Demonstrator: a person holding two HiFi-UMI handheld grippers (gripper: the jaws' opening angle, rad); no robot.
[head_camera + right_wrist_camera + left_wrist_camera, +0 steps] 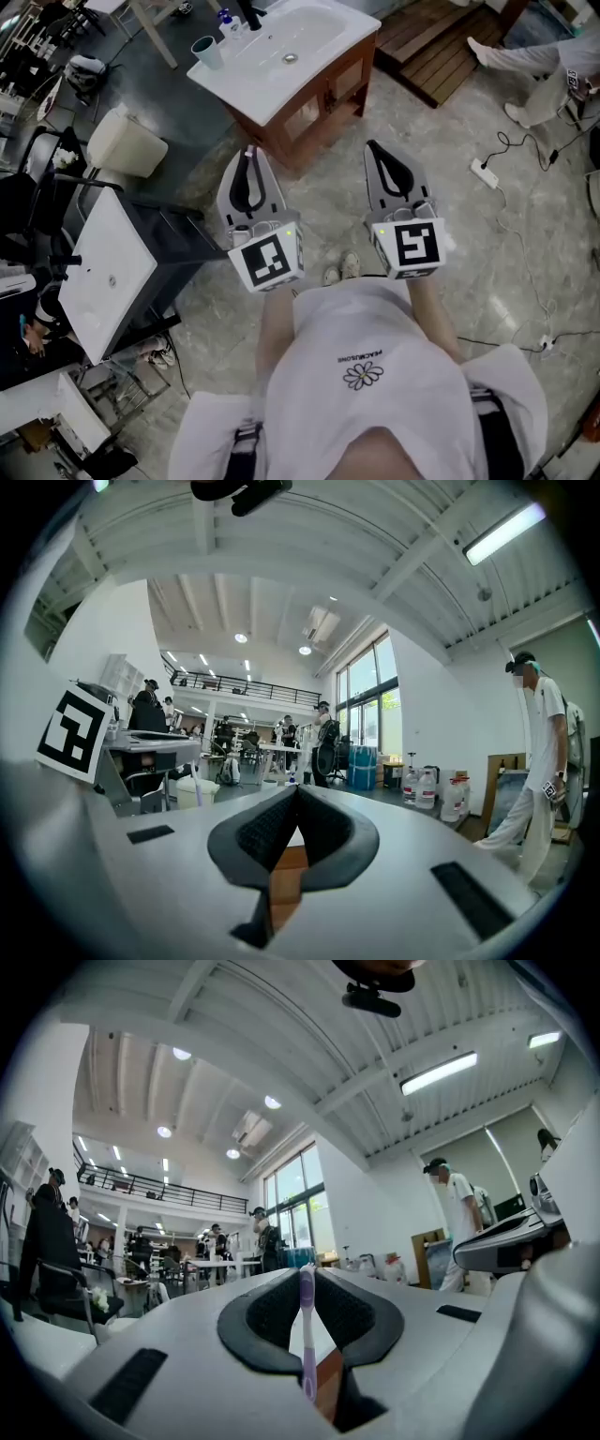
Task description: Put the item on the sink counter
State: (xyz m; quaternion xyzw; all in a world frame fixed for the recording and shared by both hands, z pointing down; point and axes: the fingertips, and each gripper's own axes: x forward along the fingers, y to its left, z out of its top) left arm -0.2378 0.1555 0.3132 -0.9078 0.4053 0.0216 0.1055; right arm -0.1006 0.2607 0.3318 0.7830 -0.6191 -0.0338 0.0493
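Toothbrush point(307, 1335), purple in the handle, stands in the pinch of the left gripper point(307, 1274). The jaws are closed on the thin handle, and the brush runs along the slit between the pads. The right gripper point(297, 792) has its jaws together with nothing between them. Both are held side by side over the stone floor point(323, 187), short of the white sink counter point(347, 42) on its wooden cabinet, so the brush is in the air and not yet over the counter. I judge the main risk to be the grip itself. The pads hold a narrow, smooth handle, so it could swivel or slide out on the way and drop to the floor. At the counter the flat rim round the basin is narrow, and a brush let go there might roll into the bowl. A careless reach could also knock the blue-grey cup point(206, 52) at the back corner. A second white sink top point(103, 272) on the left might be taken for the target. Little can be read: the gripper cubes carry only black-and-white square markers, the person's shirt point(366, 375) shows a flower emblem with lettering too small to make out, and no brand shows on the brush.
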